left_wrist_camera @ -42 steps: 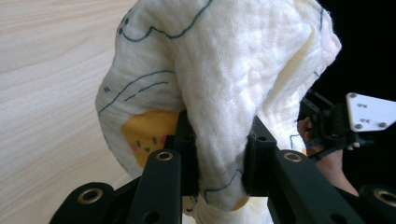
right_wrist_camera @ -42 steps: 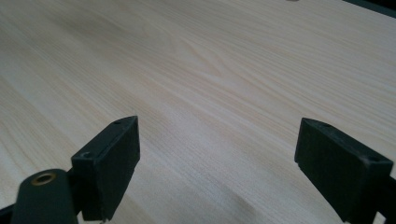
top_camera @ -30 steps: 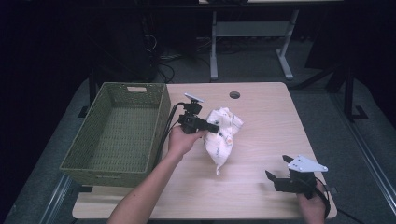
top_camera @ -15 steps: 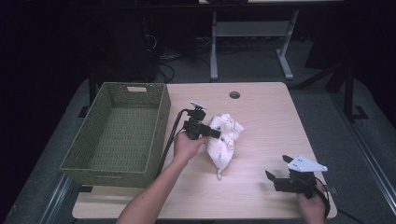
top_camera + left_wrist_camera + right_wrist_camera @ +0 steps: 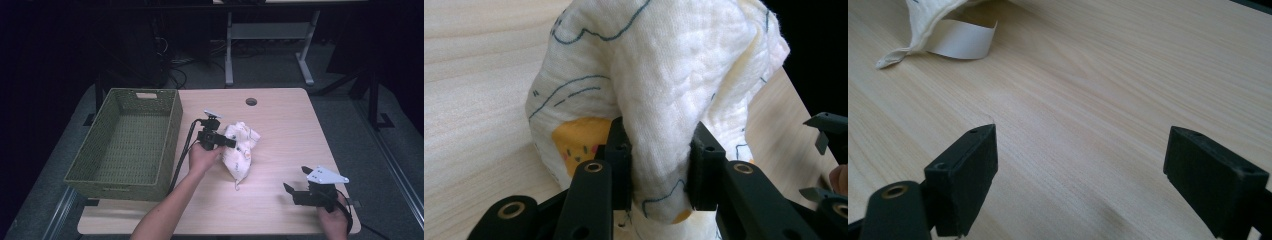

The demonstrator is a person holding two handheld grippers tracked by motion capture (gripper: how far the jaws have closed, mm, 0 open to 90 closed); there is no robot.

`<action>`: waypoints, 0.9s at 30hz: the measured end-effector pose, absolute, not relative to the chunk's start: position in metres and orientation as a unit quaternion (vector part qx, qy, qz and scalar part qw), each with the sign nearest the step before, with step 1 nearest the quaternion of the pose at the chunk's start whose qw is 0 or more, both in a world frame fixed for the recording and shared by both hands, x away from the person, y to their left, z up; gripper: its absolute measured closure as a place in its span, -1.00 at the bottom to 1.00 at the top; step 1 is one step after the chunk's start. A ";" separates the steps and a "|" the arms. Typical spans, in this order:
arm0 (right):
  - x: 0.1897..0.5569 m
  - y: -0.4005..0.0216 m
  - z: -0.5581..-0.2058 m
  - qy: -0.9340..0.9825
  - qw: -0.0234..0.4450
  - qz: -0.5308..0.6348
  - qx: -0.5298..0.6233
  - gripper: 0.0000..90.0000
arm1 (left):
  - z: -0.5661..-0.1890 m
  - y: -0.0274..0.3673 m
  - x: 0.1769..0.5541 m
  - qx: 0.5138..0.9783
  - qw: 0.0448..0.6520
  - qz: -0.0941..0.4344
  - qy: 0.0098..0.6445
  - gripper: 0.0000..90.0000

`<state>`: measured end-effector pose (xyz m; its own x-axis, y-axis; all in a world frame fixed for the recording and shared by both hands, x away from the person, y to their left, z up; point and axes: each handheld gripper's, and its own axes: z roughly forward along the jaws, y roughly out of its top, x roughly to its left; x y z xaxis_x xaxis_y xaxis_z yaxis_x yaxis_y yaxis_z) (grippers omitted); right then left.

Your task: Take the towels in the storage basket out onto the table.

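A white cloth (image 5: 244,146) with blue line drawings and yellow patches lies crumpled on the wooden table (image 5: 280,125), just right of the basket. My left gripper (image 5: 231,143) points right into it. In the left gripper view its pads (image 5: 620,165) pinch a thick fold of the cloth (image 5: 664,75), so it is shut on the cloth. My right gripper (image 5: 296,179) rests low at the table's near right corner, apart from the cloth. Its jaws stand wide open over bare wood (image 5: 1083,170), with a cloth corner (image 5: 923,20) and its white label at the view's top left.
A green woven basket (image 5: 172,131) stands on the table's left side, empty inside. A round cable hole (image 5: 251,101) sits near the far edge. Table legs and cables lie in the dark behind. The table's right half is bare wood.
My left hand has sunk a little toward the table with the cloth still pinched, and the cloth now sits bunched lower on the wood. The right gripper has stayed where it was.
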<state>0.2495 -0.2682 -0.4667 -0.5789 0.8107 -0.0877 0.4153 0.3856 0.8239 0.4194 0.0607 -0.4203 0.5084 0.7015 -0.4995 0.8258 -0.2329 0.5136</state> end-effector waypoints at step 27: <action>0.249 -0.266 -0.467 0.797 0.249 0.394 0.385 -0.70 | -0.420 0.054 0.403 0.802 0.391 -0.048 0.449 -0.14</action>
<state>0.2489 -0.2662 -0.4665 -0.5800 0.8093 -0.0925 0.4174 0.3928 0.8195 0.4030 0.0543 -0.4196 0.5916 0.6834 -0.4277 0.7579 -0.2904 0.5842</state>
